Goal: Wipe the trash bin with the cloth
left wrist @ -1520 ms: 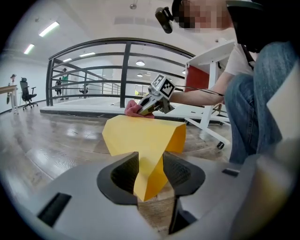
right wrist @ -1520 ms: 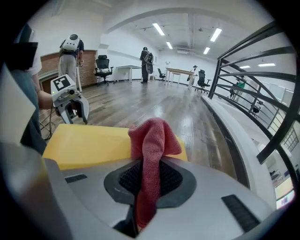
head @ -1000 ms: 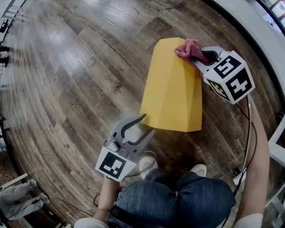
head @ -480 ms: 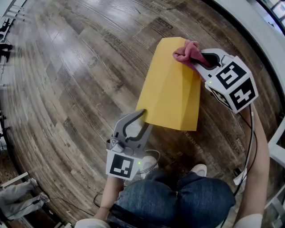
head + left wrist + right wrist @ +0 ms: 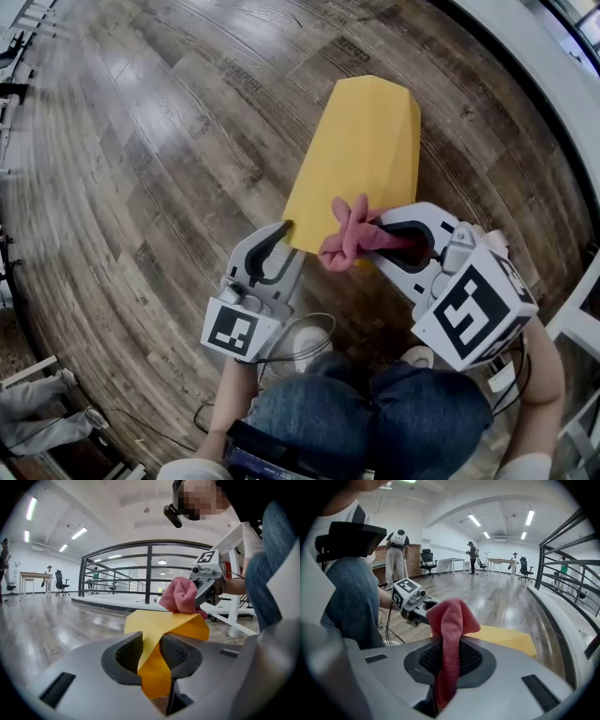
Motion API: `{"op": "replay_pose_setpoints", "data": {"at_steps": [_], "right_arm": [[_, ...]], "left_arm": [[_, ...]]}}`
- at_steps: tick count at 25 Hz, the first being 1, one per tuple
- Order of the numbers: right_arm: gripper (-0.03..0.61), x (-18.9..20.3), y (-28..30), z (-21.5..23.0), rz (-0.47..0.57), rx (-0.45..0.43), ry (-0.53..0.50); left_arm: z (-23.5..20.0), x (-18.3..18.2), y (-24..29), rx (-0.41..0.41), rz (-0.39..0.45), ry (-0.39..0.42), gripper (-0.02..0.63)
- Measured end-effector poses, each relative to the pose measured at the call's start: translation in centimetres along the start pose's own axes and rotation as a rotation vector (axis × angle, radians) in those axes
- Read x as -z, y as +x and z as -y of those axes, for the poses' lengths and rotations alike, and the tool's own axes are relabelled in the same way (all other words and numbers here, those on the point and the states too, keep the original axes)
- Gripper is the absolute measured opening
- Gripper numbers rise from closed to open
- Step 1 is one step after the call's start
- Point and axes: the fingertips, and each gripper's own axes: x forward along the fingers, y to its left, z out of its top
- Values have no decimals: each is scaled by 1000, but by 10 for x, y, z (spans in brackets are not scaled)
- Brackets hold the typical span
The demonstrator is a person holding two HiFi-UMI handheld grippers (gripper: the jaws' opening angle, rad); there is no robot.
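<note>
The left gripper (image 5: 289, 242) has just been closing its fingers, which pinch the trash bin (image 5: 361, 150) wall at 7 o'clock, apparently to steady it. The right gripper (image 5: 380, 247) has its fingers clamped on the cloth (image 5: 345, 240), with the bunched end against the bin's 6 o'clock edge for wiping.

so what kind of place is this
Likely a big open office or lab hall: wood-look floor, desks with office chairs at the back, strip lights overhead, and a black railing.
</note>
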Motion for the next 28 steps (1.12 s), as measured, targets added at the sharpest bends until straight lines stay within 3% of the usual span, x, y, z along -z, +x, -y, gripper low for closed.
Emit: {"op": "replay_pose_setpoints", "data": {"at_steps": [4, 9, 15, 20, 28], "right_arm": [[51, -7, 5, -1, 6, 13, -40], [51, -1, 2, 22, 12, 65, -13], [51, 17, -1, 79, -44, 195, 34], [51, 33, -2, 116, -110, 254, 35], [51, 50, 8, 175, -169, 339, 74]], "left_arm": [[-6, -1, -1, 20, 52, -70, 112], [-2, -4, 6, 87, 91, -105, 112], [6, 2, 11, 134, 71, -95, 104], [15, 5, 12, 190, 44, -64, 100], [14, 10, 12, 215, 35, -60, 100]]}}
